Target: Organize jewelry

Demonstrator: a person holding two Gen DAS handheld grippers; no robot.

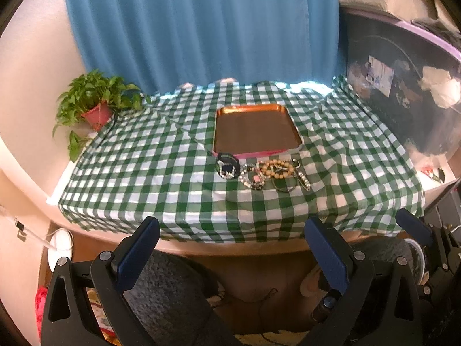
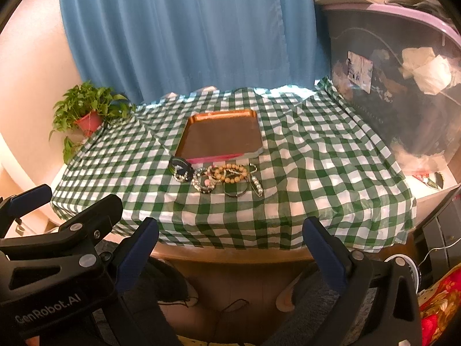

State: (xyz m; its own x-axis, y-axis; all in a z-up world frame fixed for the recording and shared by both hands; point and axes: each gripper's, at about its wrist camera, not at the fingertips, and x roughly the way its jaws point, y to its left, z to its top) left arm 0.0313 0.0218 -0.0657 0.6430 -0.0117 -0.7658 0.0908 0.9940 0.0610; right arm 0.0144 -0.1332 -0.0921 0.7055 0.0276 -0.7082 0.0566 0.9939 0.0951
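A heap of jewelry lies on the green checked tablecloth just in front of an orange-rimmed brown tray. The heap holds a tan bead bracelet, a dark watch-like piece, rhinestone strands and a thin dark ring. In the right wrist view the same jewelry heap sits before the tray. My left gripper hangs open below the table's near edge, well short of the heap. My right gripper is open too, beside the left gripper, which shows at that view's lower left.
A potted plant in a red pot stands at the table's back left corner. A blue curtain hangs behind. A large dark bin with a lilac rim stands at the right. Under the table lie a grey rug and cables.
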